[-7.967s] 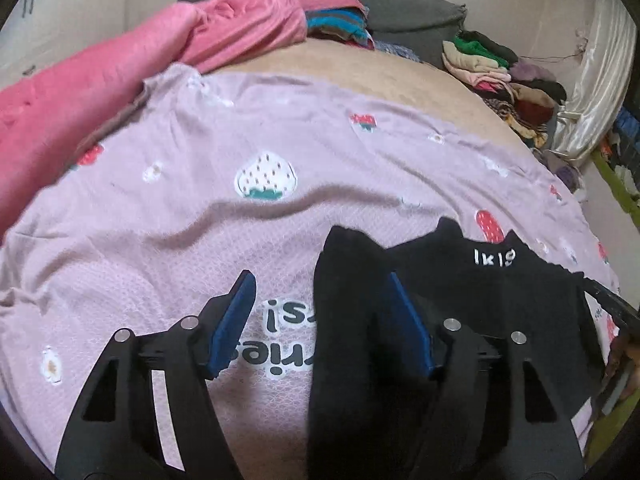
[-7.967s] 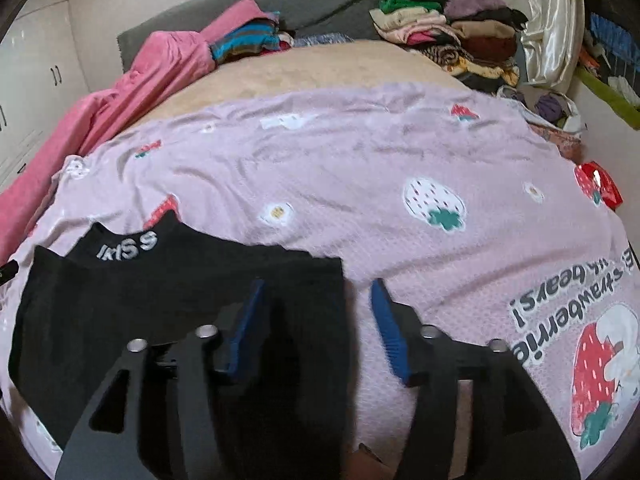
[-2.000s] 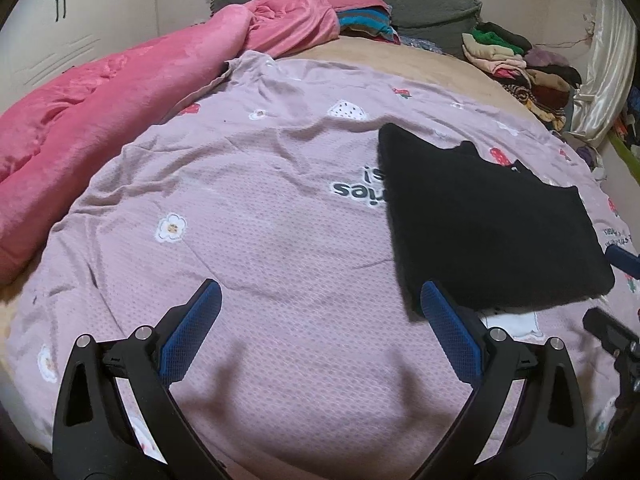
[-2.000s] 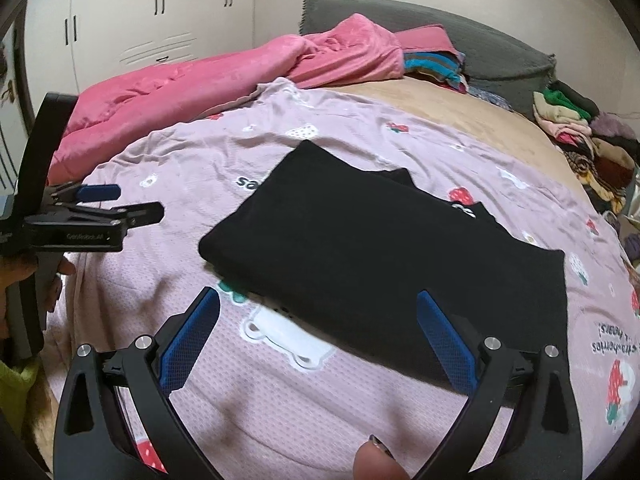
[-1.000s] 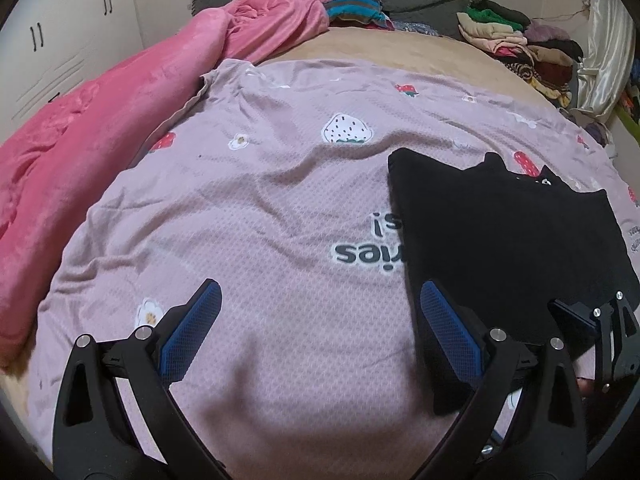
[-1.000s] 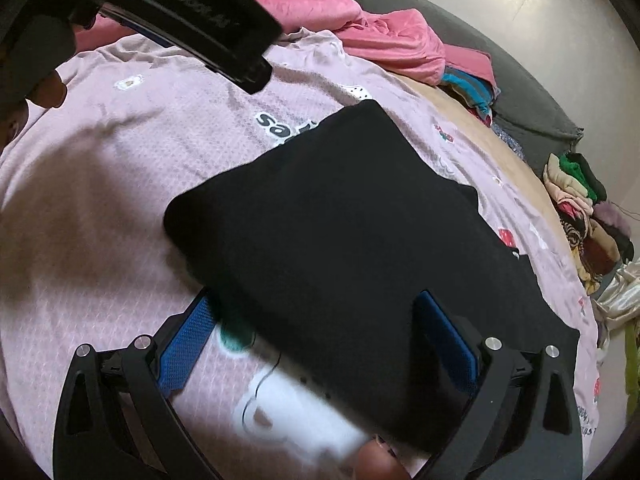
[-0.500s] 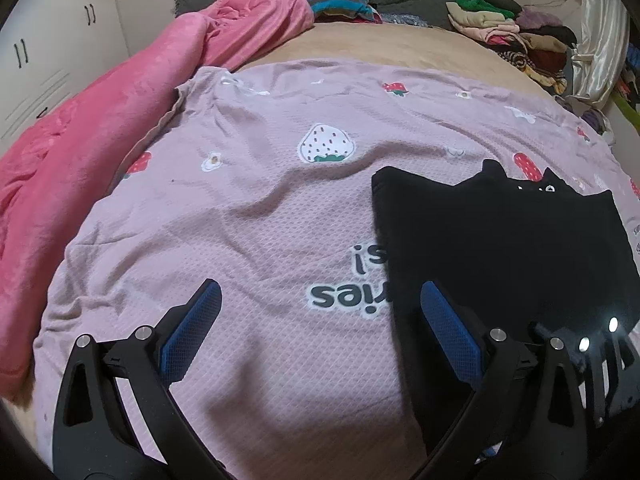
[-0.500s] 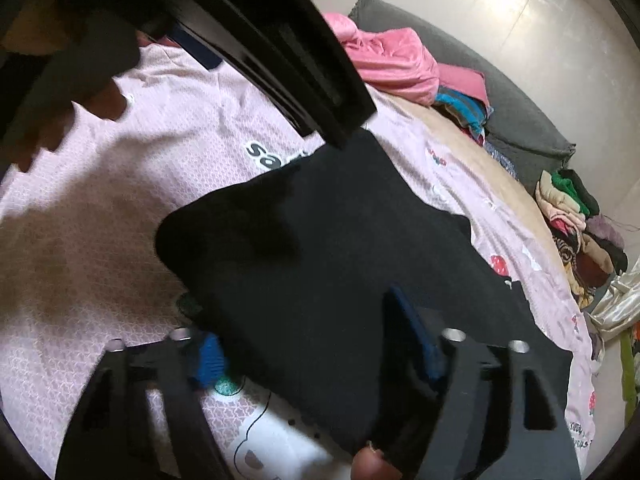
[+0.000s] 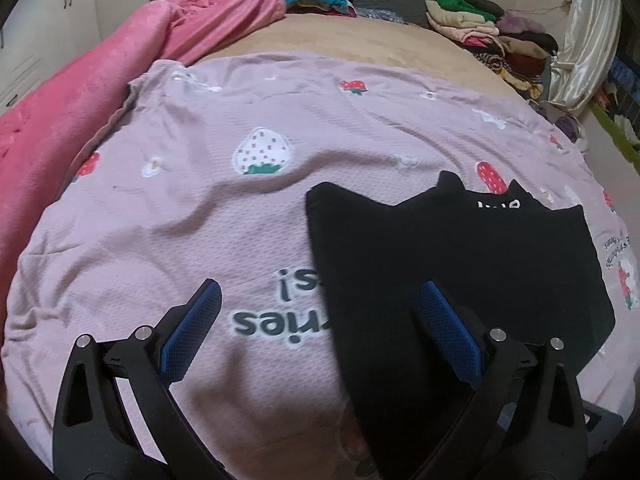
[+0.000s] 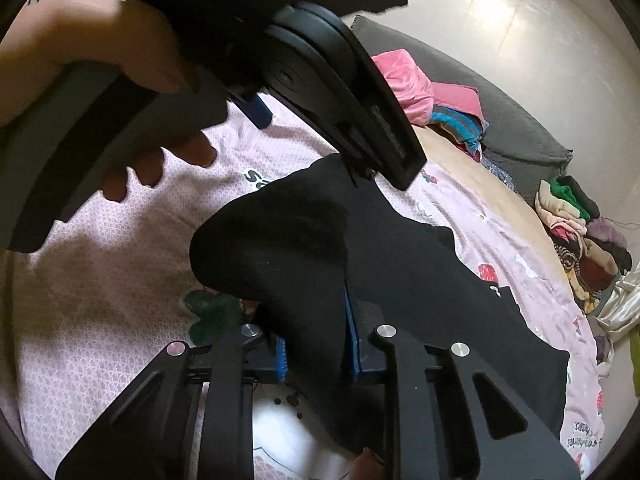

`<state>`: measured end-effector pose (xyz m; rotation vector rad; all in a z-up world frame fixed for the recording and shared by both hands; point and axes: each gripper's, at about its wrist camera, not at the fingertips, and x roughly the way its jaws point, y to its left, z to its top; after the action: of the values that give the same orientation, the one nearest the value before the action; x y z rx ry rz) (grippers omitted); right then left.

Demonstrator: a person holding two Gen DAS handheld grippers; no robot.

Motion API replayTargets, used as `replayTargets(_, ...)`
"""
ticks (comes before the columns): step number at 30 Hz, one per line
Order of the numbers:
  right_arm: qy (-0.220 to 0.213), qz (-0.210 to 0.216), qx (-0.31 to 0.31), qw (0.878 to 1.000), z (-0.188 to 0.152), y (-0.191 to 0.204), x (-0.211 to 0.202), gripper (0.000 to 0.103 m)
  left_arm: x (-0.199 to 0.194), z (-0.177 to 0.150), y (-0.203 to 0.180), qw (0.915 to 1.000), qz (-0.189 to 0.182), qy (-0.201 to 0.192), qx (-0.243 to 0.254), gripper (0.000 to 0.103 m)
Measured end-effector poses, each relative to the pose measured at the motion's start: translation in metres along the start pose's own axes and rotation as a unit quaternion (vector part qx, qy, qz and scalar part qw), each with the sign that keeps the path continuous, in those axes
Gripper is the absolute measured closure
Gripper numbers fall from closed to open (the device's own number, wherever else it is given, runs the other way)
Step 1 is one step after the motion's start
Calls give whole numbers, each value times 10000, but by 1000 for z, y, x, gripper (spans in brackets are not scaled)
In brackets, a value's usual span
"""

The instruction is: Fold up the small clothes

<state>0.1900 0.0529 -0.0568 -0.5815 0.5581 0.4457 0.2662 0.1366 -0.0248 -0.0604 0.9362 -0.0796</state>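
Closing my right gripper [image 10: 314, 344] on the near corner of the black garment [image 9: 452, 264]; a thick fold of the soft knit bunches up between the blue ribbed pads [image 10: 353, 336], which press on it from both sides. My left gripper [image 9: 316, 324] hangs spread wide with nothing between its pads; the garment's left edge runs under its right finger at about 4 o'clock in the left wrist view. Garment lies folded into a rough rectangle, matte, with a notched collar and white lettering at its far edge around 1 o'clock. It sits on a lilac waffle-textured sheet [image 9: 168, 216] printed with strawberries, flowers and dark text. Plush pink blanket [image 9: 80, 92] heaped along 9 to 11 o'clock; folded clothes stack [image 9: 492, 36] at 1 o'clock. In the right wrist view, a hand [image 10: 100, 64] grips the left gripper's dark handle at 10 o'clock, just above the garment.
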Motion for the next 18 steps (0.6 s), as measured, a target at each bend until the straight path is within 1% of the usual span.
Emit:
replayTargets(3,-92,5,103,9999,0,-5,-6,83,8,5,-6,9999,4,79,69,10)
replayTargets(6,-206,11,261,9994,-1,-14,-15,84,22,8,-10,9995,-31,294,91,10)
replayTargets(8,-285,-22,313,9991,-3,-20,-21,84,25,10,-14,9992,-121,349,131,10)
replayTargets(10,-364,-41,370,9986,-5,-26,-27,84,29,12,-17,9985,-339,419,35,10)
replayTargets(11,-409,-59,407,9983,-6,-29,-30,85,30,12,-20,9980,-456,449,-7,15)
replayTargets(12,-451,-70,450,9979,-7,-32,-34,85,31,12,-24,9971,-591,475,-42,28)
replayTargets(13,-477,-79,480,9977,-8,-35,-36,85,30,13,-29,9961,-738,480,-59,36)
replayTargets(14,-500,-96,518,9974,-10,-38,-40,85,29,13,-34,9952,-855,476,-70,50)
replayTargets(15,-516,-106,551,9971,-11,-40,-42,85,27,14,-40,9945,-936,454,-68,62)
replayTargets(16,-545,-130,592,9967,-13,-44,-46,86,23,14,-47,9946,-953,406,-32,66)
replayTargets(18,-604,-184,666,9958,-17,-47,-54,86,14,16,-60,9944,-1022,280,37,79)
